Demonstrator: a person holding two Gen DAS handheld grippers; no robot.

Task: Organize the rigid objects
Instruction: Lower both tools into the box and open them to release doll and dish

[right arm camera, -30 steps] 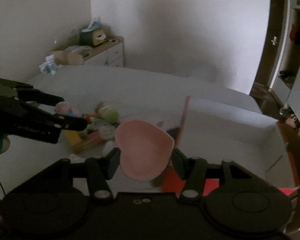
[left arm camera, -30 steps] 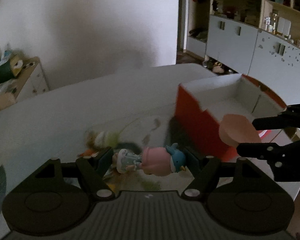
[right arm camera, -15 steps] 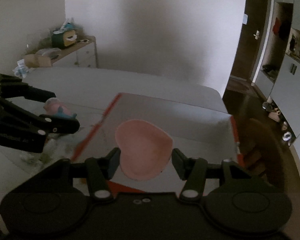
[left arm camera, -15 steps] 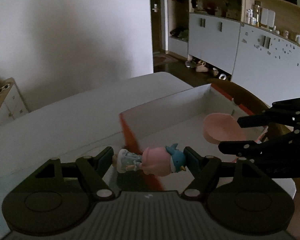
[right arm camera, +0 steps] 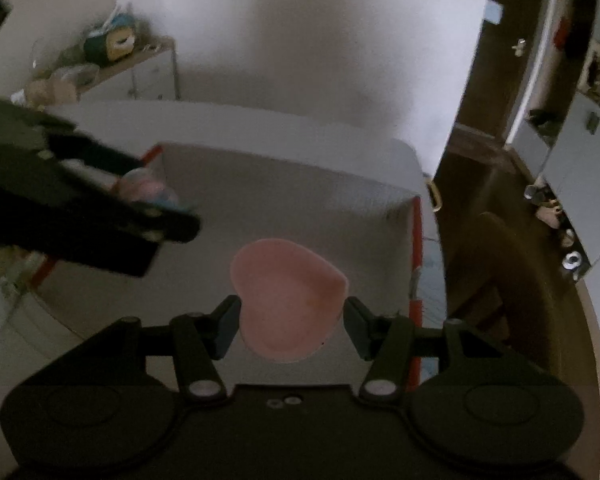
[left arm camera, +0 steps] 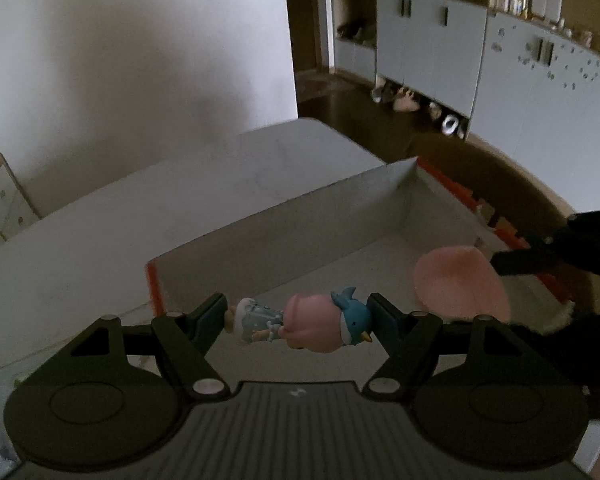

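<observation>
The doll figurine point(left arm camera: 300, 322), pink-haired with a blue penguin cap, lies sideways between the fingers of the left tongs point(left arm camera: 298, 320), its feet against one pad and its cap against the other, so these tongs are clamped on it; it hangs over the open box point(left arm camera: 284, 236), just inside the near left corner where the orange outer wall shows; the heart-shaped pink dish point(right arm camera: 286, 294) sits between the fingers of the right tongs point(right arm camera: 290, 320), gripped by its two sides, point toward the camera, above the pale floor of the same box near its right wall; in the left view the dish point(left arm camera: 460, 286) hangs to the right of the figurine, apart from it; the box rests on the white bench point(left arm camera: 140, 208), toward its far right corner.
</observation>
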